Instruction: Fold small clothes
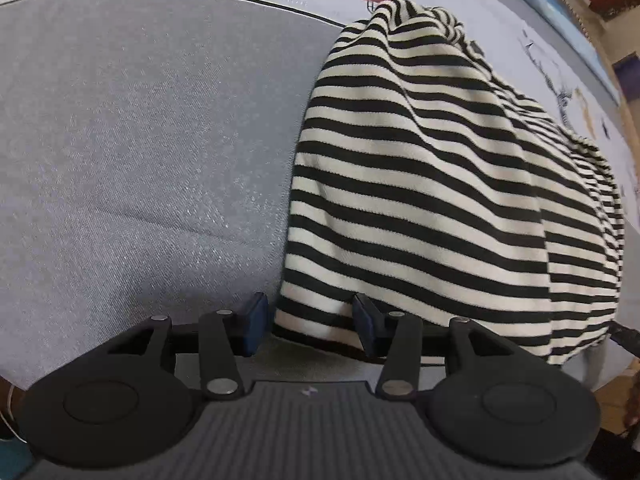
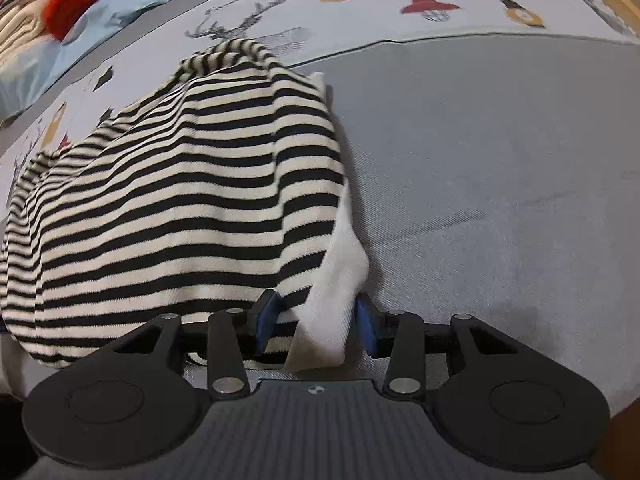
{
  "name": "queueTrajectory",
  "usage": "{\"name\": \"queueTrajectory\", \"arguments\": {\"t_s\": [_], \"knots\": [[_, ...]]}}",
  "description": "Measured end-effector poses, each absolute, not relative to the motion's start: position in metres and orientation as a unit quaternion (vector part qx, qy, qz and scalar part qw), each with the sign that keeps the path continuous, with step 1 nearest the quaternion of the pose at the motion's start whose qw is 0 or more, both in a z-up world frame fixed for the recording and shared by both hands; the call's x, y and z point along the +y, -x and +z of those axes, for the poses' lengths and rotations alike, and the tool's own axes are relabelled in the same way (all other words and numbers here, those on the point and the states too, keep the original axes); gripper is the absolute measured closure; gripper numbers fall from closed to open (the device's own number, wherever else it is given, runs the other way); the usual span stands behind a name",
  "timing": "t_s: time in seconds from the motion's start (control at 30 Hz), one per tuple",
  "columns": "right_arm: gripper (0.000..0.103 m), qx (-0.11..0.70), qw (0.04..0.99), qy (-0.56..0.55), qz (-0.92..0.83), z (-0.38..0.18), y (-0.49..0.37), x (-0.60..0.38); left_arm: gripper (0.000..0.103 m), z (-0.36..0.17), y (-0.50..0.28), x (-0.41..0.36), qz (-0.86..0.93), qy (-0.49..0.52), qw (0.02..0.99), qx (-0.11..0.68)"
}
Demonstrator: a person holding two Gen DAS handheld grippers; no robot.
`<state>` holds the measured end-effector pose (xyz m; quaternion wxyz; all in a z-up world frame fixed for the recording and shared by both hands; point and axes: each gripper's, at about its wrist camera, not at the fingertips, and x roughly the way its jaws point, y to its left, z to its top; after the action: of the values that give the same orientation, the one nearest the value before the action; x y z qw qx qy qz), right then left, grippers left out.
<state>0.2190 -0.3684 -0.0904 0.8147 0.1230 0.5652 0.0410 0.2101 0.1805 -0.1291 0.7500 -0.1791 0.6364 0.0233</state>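
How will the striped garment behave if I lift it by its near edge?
Probably floppy: the striped garment drapes in soft folds on the grey sheet. Its folded layers may slide apart, since a white inner layer already hangs out. Likely light for its size.

The striped garment is a knit piece in black and cream horizontal stripes, lying in a rumpled, doubled-over mound on a grey fabric surface. Its far end reaches onto a printed sheet. A plain white layer protrudes along one edge at the near corner.
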Motion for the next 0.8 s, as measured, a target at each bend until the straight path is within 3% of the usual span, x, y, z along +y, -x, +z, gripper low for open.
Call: {"name": "queueTrajectory", "arguments": {"t_s": [0.07, 0.1, 0.13, 0.23, 0.3, 0.37, 0.4, 0.5, 0.6, 0.8], "knots": [[0.059, 0.566, 0.812, -0.137, 0.036, -0.09, -0.216, -0.376, 0.054, -0.13, -0.21, 0.181, 0.022, 0.183, 0.749, 0.637], [0.059, 0.567, 0.811, -0.144, 0.035, -0.09, -0.214, -0.378, 0.062, -0.13, -0.211, 0.18, 0.018, 0.183, 0.749, 0.637], [0.059, 0.567, 0.81, -0.146, 0.035, -0.091, -0.213, -0.379, 0.079, -0.131, -0.21, 0.178, 0.008, 0.182, 0.749, 0.637], [0.059, 0.573, 0.806, -0.142, 0.039, -0.094, -0.21, -0.378, 0.095, -0.126, -0.207, 0.172, -0.007, 0.157, 0.761, 0.63], [0.062, 0.572, 0.808, -0.127, 0.053, -0.094, -0.21, -0.373, 0.097, -0.117, -0.203, 0.175, -0.013, 0.162, 0.773, 0.613], [0.087, 0.56, 0.816, -0.123, 0.068, -0.088, -0.21, -0.371, 0.097, -0.104, -0.196, 0.184, -0.013, 0.176, 0.792, 0.584], [0.09, 0.55, 0.823, -0.126, 0.07, -0.084, -0.209, -0.373, 0.098, -0.097, -0.191, 0.19, -0.013, 0.189, 0.801, 0.567], [0.094, 0.489, 0.852, -0.174, 0.068, -0.063, -0.206, -0.388, 0.1, -0.075, -0.175, 0.207, -0.014, 0.229, 0.828, 0.512], [0.095, 0.435, 0.871, -0.216, 0.064, -0.046, -0.198, -0.404, 0.1, -0.077, -0.163, 0.218, 0.005, 0.232, 0.821, 0.522], [0.095, 0.535, 0.832, -0.144, 0.035, -0.082, -0.203, -0.393, 0.101, -0.11, -0.167, 0.208, 0.039, 0.18, 0.766, 0.616]]}}
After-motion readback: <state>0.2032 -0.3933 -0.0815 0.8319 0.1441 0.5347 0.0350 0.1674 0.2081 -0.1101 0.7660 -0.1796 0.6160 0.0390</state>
